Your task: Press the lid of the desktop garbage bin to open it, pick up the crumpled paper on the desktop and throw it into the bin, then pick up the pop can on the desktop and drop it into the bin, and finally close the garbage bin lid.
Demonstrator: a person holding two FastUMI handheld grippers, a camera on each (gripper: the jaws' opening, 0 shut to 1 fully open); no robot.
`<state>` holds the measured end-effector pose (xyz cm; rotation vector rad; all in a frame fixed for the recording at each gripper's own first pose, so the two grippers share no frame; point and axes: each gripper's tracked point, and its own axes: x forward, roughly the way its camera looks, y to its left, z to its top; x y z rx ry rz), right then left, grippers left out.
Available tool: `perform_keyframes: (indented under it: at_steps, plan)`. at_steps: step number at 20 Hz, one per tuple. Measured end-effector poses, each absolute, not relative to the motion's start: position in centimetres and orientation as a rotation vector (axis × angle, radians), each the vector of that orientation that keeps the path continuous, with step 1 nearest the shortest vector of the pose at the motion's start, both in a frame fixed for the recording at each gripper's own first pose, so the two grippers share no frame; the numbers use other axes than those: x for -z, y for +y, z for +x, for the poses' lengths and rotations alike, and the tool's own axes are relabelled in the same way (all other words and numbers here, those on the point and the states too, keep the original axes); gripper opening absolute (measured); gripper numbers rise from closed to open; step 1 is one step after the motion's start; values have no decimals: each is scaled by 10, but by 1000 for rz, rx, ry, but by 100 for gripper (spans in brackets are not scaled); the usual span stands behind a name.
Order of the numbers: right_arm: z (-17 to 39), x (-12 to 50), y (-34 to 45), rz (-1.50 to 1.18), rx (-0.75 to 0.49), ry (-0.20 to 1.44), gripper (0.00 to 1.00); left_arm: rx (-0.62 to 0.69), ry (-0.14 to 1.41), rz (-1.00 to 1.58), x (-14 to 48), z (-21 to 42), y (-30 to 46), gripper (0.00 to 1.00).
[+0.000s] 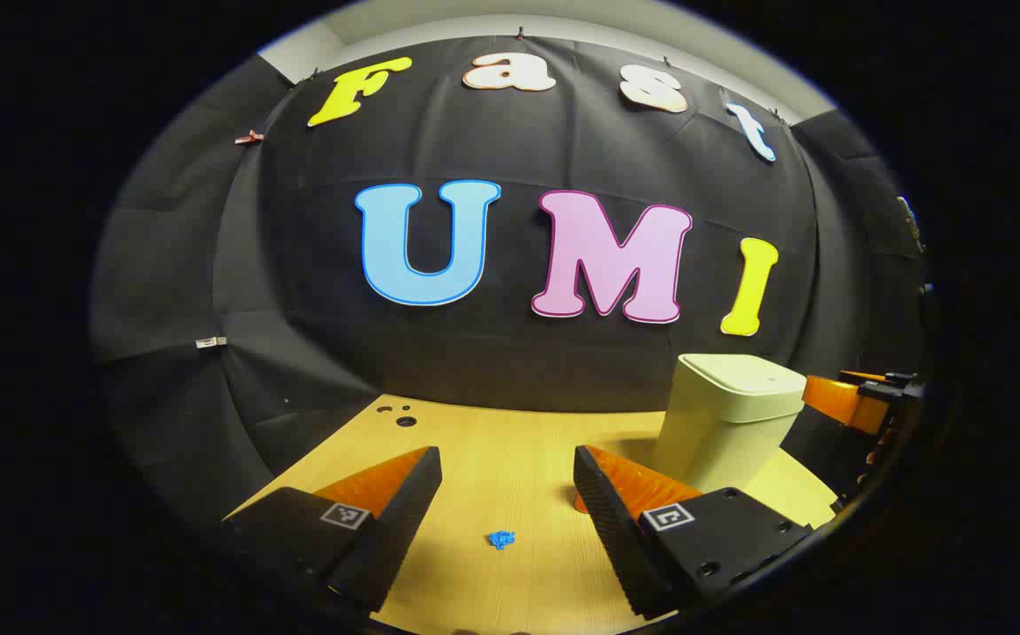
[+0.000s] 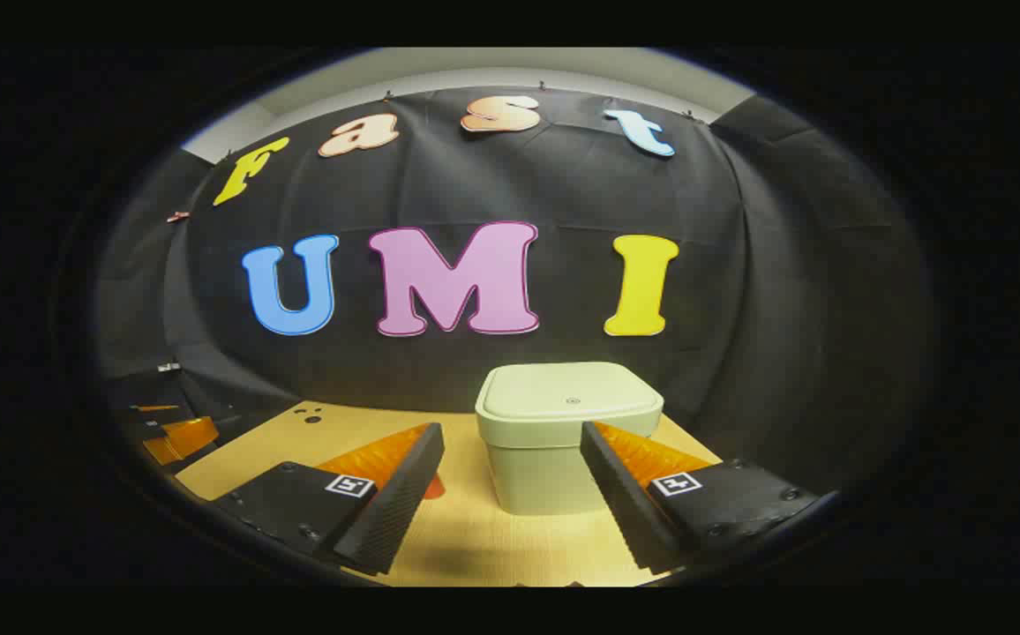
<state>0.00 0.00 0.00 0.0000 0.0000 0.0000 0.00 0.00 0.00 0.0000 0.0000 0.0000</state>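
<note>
In the left gripper view the left gripper [image 1: 506,481] hangs over the wooden worktop [image 1: 510,459], jaws released and holding nothing. A small blue scrap [image 1: 501,539] lies on the wood between them. The bin [image 1: 726,419] stands to the right, lid down, with the other gripper just past it at the edge. In the right gripper view the right gripper [image 2: 512,463] faces the bin [image 2: 545,467], jaws spread and empty, apart from it.
</note>
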Motion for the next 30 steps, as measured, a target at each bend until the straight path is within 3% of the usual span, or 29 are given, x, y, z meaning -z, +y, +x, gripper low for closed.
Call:
perform_keyframes:
  at_steps: [20,30]
  plan:
    - [24,-3,-10,-29,2,12,97,60,49,0,15,24,-26,97]
    - [28,4,-6,-25,-30,54,48,67,70,-5,23,25,-25,96]
